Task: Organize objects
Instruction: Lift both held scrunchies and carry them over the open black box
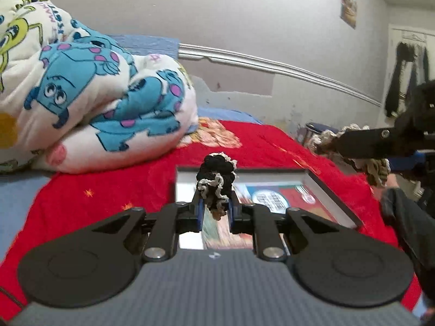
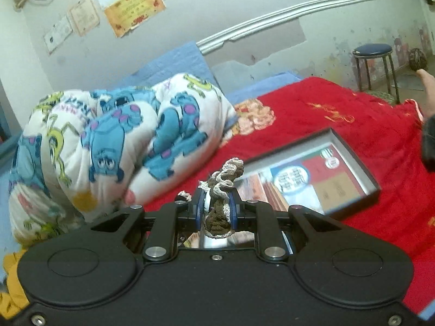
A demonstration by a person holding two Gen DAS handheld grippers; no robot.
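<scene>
Red bedspread [image 2: 339,114] with a cartoon quilt [image 2: 108,135] bears an open shallow box [image 2: 350,152], apparently still unfilled, while the left gripper [image 1: 216,206] clamps a black crocheted scrunchie [image 1: 217,179] above it and the right gripper [image 2: 217,212] clamps a brown one [image 2: 220,190], box contents blurred.

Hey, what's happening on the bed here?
A person is tidying with two handheld grippers. The left gripper is shut on a black scrunchie, and the right gripper is shut on a brown scrunchie. Both hover by a shallow open box on the red blanket, beside a bundled cartoon quilt.
</scene>
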